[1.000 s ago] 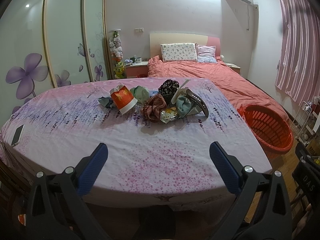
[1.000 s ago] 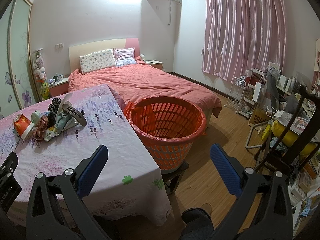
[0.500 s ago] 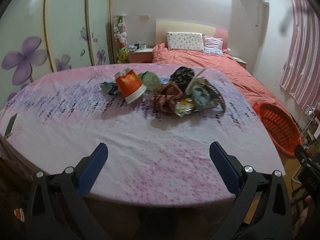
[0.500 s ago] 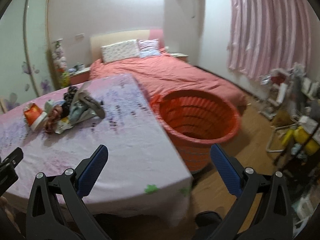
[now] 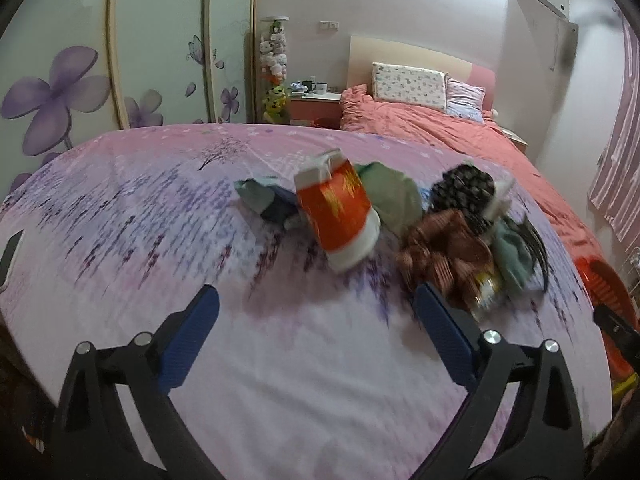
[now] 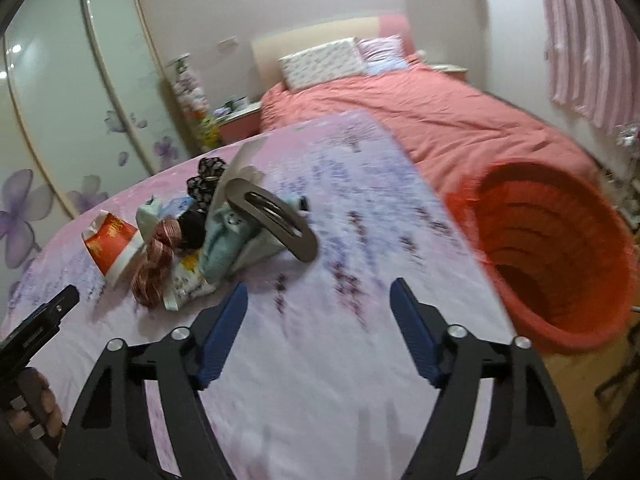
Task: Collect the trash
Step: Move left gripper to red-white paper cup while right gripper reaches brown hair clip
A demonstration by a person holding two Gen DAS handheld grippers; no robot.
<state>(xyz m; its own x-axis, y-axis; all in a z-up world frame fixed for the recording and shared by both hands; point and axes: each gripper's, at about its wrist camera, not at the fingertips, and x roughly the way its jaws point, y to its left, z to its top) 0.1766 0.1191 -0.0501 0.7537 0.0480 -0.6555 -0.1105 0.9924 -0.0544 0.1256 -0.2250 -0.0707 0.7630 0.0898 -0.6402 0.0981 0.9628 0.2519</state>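
A small heap of trash lies on a pink floral tablecloth (image 5: 160,216), nearer the table's far edge than its near one. An orange-and-white paper cup (image 5: 338,216) lies tipped on its side at the heap's left end. Beside it lie crumpled green paper (image 5: 390,194), a brown striped wrapper (image 5: 444,252), black-patterned packaging (image 5: 464,190) and a dark curved strip (image 6: 272,220). An orange basket (image 6: 560,256) stands off the table's right edge.

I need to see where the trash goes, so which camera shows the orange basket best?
The right wrist view: the orange basket shows almost whole beside the table, open top facing the camera, though blurred. The left wrist view catches only a sliver of its rim at the right edge.
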